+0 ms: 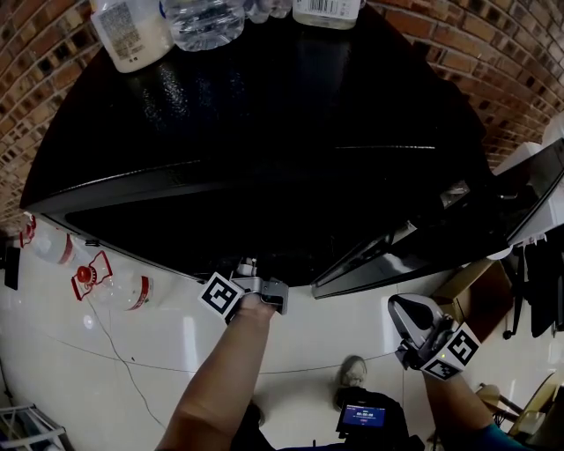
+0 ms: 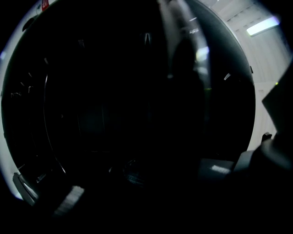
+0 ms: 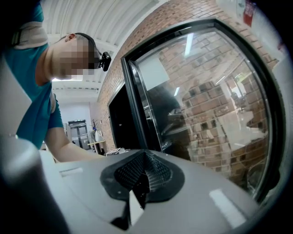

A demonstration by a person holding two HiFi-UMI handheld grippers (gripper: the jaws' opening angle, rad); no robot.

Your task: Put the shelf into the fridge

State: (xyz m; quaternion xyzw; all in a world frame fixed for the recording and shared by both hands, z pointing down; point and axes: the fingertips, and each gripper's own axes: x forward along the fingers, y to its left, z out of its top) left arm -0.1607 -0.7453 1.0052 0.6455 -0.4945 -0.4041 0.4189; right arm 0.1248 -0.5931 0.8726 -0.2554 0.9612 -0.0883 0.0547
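From above, the black fridge (image 1: pixel 264 132) fills the head view, its glass door (image 1: pixel 388 255) swung open to the right. My left gripper (image 1: pixel 251 271) reaches under the top's front edge into the cabinet. In the left gripper view the fridge interior (image 2: pixel 114 114) is nearly black; faint thin lines (image 2: pixel 46 119) show at the left, and no shelf can be made out. The left jaws are lost in the dark and read as shut. My right gripper (image 1: pixel 410 313) hangs low at the right, outside the fridge. Its jaws (image 3: pixel 144 176) are shut with nothing between them, facing the glass door (image 3: pixel 206 114).
Plastic bottles (image 1: pixel 132 35) (image 1: pixel 203 22) stand on the fridge top at the back. Two bottles with red caps (image 1: pixel 115 286) (image 1: pixel 48 247) lie on the white floor at the left, near a thin cable (image 1: pixel 115 352). A cardboard box (image 1: pixel 480 295) and chair legs (image 1: pixel 520 299) are at the right.
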